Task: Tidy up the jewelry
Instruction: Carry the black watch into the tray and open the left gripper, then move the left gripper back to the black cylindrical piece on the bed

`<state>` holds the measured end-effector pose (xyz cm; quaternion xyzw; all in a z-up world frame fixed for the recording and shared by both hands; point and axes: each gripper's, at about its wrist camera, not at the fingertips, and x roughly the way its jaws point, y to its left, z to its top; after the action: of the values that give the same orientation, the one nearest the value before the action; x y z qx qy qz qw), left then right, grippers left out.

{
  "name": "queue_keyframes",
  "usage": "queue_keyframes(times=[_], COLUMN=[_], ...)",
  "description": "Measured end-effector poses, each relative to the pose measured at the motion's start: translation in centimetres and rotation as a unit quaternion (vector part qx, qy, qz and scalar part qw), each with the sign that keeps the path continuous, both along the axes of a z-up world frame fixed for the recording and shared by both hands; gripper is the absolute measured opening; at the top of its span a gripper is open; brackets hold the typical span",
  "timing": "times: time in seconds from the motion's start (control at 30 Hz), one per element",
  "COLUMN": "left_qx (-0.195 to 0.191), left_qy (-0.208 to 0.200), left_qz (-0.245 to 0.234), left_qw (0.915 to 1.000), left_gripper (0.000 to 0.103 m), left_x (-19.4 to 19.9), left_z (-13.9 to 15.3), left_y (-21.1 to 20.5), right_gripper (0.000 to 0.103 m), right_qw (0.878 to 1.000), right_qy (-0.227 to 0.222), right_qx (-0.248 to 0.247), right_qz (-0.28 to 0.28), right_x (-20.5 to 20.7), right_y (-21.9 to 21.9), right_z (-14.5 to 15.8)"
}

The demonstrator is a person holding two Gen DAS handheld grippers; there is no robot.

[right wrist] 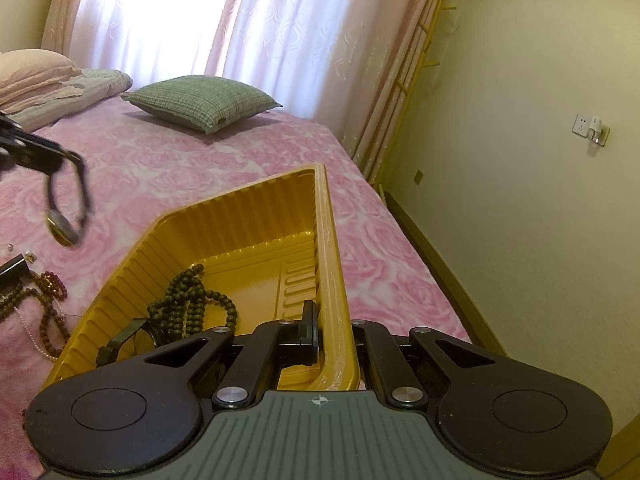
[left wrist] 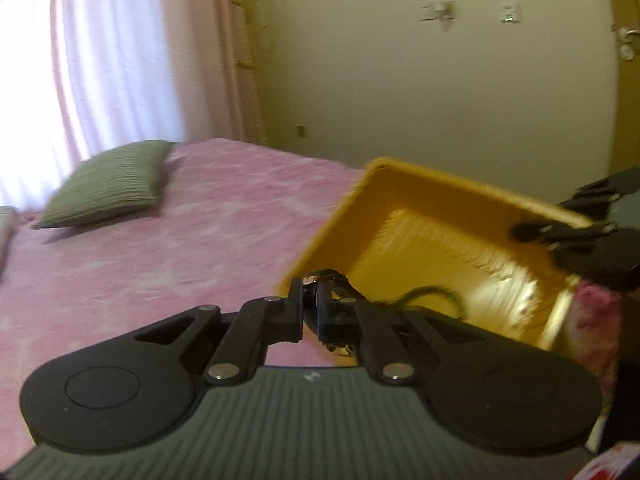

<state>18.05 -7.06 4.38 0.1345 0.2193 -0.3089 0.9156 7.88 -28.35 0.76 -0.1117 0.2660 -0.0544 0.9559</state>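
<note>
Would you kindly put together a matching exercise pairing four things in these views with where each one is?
Things:
1. watch
2. dark bead strand
3. yellow tray
4. green pillow

Places:
A. lying inside the tray
B. clamped by its rim in the right gripper
C. dangling from the left gripper
D. resting on the pink bed near the curtain

Pairs: 1-C, 2-A, 3-B, 4-D

Bedroom, daylight through drawn curtains.
Bed (right wrist: 248, 160) under a pink rose-patterned cover; green checked cushion (right wrist: 202, 100) near its head, pink pillows (right wrist: 34, 72) stacked beside it. Sheer white curtains (right wrist: 280, 28) glow bright, pink drapes at the edges. Cream wall (right wrist: 520, 200) with socket (right wrist: 581, 124); dark skirting below.
</note>
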Motion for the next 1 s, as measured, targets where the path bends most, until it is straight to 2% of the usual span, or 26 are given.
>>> queue_keyframes(times=[0.3, 0.43, 0.53, 0.67, 0.73, 0.9, 0.97, 1.0], left_qx=[-0.019, -0.023, -0.026, -0.013, -0.007, 0.007, 0.007, 0.009], left_qy=[0.021, 0.017, 0.014, 0.018, 0.023, 0.037, 0.042, 0.044], left_qz=[-0.06, -0.067, -0.041, 0.023, 0.056, 0.129, 0.148, 0.161], left_qw=[0.9978, 0.9974, 0.9987, 0.9995, 0.9982, 0.9909, 0.9881, 0.9859], left_gripper=[0.004, 0.004, 0.006, 0.009, 0.009, 0.017, 0.024, 0.031], left_x=[-1.2, -1.1, -1.0, -0.4, -0.2, -0.2, -0.7, -1.0], left_z=[-1.0, -0.9, -0.6, -1.2, -1.8, -3.9, -4.7, -5.2], left_y=[-6.3, -6.8, -4.8, -0.3, 1.7, 6.8, 8.8, 9.7], right_gripper=[0.003, 0.003, 0.003, 0.003, 0.003, 0.003, 0.003, 0.003], right_qw=[1.0, 1.0, 1.0, 1.0, 1.0, 1.0, 1.0, 1.0], right_qy=[0.001, 0.001, 0.002, 0.001, -0.001, -0.002, 0.0, 0.001], right_qx=[0.004, 0.008, 0.007, 0.008, 0.007, 0.006, 0.009, 0.008], right_qz=[0.001, -0.001, 0.001, 0.0, 0.0, 0.001, 0.001, 0.001], right_x=[-0.1, 0.0, 0.0, 0.1, 0.0, -0.2, -0.2, -0.2], right_y=[-0.1, -0.4, -0.3, -0.4, -0.2, -0.2, -0.3, -0.3], right_z=[0.0, 0.0, -0.1, -0.1, -0.1, -0.1, -0.1, -0.1])
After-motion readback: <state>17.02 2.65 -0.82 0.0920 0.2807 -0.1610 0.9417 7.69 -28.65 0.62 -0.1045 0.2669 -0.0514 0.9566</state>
